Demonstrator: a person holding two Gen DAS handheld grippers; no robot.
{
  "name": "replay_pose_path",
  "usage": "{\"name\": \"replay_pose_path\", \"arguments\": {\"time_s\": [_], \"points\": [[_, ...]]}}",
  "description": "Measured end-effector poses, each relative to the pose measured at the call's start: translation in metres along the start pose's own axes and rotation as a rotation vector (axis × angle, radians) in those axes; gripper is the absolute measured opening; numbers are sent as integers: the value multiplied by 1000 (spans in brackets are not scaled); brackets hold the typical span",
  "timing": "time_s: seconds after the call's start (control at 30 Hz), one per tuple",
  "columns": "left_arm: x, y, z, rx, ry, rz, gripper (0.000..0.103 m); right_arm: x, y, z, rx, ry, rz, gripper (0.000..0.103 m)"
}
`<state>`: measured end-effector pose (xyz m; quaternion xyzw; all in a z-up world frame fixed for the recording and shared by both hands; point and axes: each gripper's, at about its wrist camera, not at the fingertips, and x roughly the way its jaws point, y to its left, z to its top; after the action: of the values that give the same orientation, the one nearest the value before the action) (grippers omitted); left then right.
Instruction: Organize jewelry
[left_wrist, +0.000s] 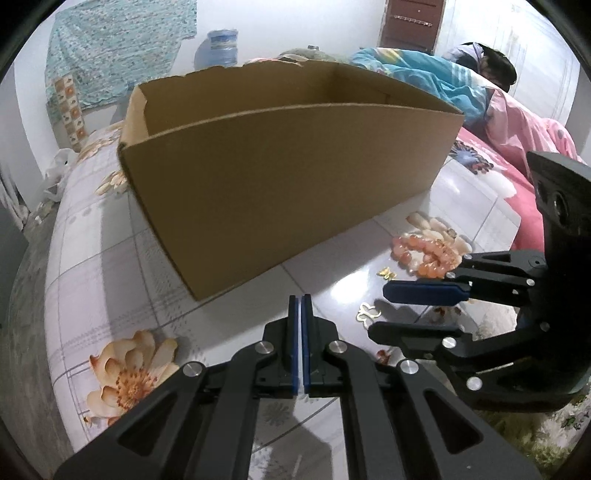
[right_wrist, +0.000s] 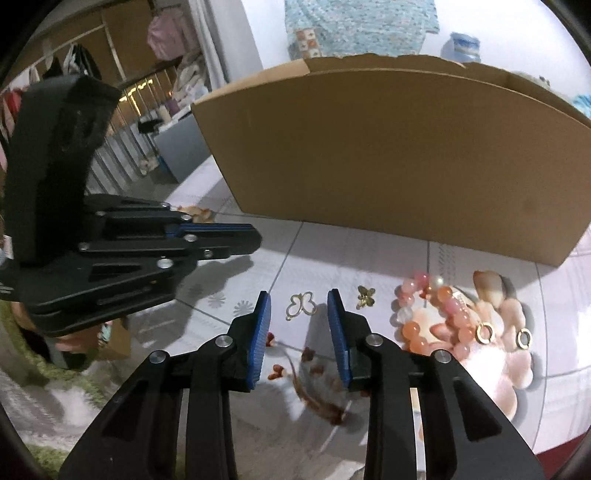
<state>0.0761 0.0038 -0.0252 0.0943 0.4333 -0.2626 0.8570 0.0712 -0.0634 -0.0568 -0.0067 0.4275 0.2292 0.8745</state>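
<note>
An open cardboard box (left_wrist: 280, 177) (right_wrist: 388, 155) stands on the floral tablecloth. In front of it lie a gold outline butterfly charm (right_wrist: 301, 304) (left_wrist: 367, 312), a smaller solid gold butterfly (right_wrist: 365, 297) (left_wrist: 386, 273), a pink and orange bead bracelet (right_wrist: 436, 317) (left_wrist: 424, 254) and two gold rings (right_wrist: 485, 332). My right gripper (right_wrist: 299, 299) (left_wrist: 384, 310) is open just above the cloth, and the outline butterfly lies right at its fingertips, untouched. My left gripper (left_wrist: 300, 299) (right_wrist: 255, 240) is shut with nothing visible between its pads, near the box's front corner.
The tablecloth (left_wrist: 110, 258) is printed with flowers and drops off at the left. A person (left_wrist: 495, 66) lies under pink and blue bedding behind the box. A blue water bottle (left_wrist: 221, 44) stands at the back wall. A green rug (right_wrist: 44, 398) lies below.
</note>
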Motion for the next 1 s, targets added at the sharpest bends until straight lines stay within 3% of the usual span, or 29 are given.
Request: {"name": "replay_pose_path", "arguments": {"time_s": [0.17, 0.23, 0.47, 0.5, 0.53, 1.0], "points": [[3, 3, -3, 4, 6, -2, 1, 8, 13, 4, -80, -2, -60, 22], [4, 4, -3, 4, 7, -5, 1, 10, 15, 5, -105, 3, -85, 15], [6, 5, -4, -2, 8, -13, 1, 12, 17, 7, -101, 5, -79, 13], [6, 5, -4, -3, 8, -15, 1, 10, 16, 5, -98, 4, -75, 10], [6, 5, -4, -2, 9, -12, 1, 11, 16, 6, -90, 9, -64, 0], [7, 3, -6, 7, 13, -2, 1, 2, 3, 6, -69, 13, -78, 3]]}}
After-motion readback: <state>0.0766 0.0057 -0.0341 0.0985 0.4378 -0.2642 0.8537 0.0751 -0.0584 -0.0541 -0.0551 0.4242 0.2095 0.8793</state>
